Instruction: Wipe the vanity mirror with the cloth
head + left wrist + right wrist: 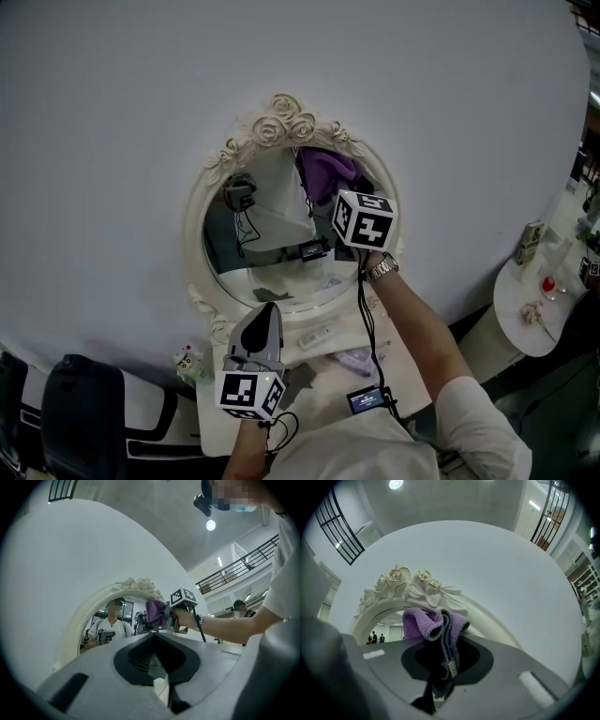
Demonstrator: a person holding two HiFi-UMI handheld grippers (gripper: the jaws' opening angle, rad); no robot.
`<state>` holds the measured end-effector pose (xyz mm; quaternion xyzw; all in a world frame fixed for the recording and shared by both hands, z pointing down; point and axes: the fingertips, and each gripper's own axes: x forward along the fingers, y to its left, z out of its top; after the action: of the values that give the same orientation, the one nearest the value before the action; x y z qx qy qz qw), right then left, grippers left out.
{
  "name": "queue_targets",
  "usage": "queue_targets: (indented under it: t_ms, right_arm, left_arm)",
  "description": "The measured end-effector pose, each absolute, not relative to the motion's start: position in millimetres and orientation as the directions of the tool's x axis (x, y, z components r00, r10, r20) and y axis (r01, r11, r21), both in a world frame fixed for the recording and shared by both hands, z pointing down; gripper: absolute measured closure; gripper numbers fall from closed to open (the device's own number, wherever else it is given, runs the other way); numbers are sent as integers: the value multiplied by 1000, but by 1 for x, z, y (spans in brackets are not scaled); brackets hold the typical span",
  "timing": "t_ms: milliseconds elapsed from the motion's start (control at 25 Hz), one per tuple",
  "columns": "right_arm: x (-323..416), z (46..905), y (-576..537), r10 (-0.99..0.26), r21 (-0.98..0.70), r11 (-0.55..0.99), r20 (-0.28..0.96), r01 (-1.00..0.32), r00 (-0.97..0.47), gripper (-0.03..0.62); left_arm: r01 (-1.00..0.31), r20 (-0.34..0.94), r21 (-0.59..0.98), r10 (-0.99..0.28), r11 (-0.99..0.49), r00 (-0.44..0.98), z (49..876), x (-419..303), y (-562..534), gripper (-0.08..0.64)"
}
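Cloth (425,622), purple, clamped tight in the jaws of the right gripper (445,644), up at the upper right of the mirror (267,225) glass, just under the rose crest (281,122); contact with the glass not clear. Only in the right gripper view: grey hem and small tag, hanging down into the gap between the jaws. Only in the left gripper view: a person's reflection in the glass, and the hand (183,618) gripping the right gripper from the side. Only in the head view: white table (214,427) below the mirror with a small screen device (366,400), dark chair (84,422) lower left, round side table (511,309) far right. Left gripper (266,314) low at the bottom rim, jaws together on nothing, covering part of the frame; marker cube (364,220) covering the right rim. Cloth bunch pointing up toward the crest, hem running down.
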<state>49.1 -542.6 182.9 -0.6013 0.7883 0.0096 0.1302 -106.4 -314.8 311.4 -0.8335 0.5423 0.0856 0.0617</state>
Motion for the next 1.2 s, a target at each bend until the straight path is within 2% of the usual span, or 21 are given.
queue_targets:
  t_ms: [160, 320, 520, 760, 1200]
  right_arm:
    - [63, 193, -541, -957, -164, 245, -198, -955, -212, 538]
    - [50, 192, -521, -932, -189, 313, -249, -931, -263, 538]
    - [-16, 193, -490, -862, -161, 478, -277, -864, -425, 538]
    - [-103, 223, -477, -794, -144, 603, -204, -785, -572, 538]
    - [-184, 242, -480, -756, -136, 655, -140, -743, -640, 540]
  left_arm:
    - [-911, -207, -7, -890, -413, 406, 313, -103, -313, 560]
    - [-920, -201, -1, -901, -392, 384, 316, -110, -306, 560]
    - [-937, -193, 0, -920, -349, 342, 320, -126, -297, 560]
    - [-964, -193, -6, -946, -264, 260, 323, -153, -276, 560]
    - [-996, -187, 7, -978, -94, 91, 329, -208, -248, 560]
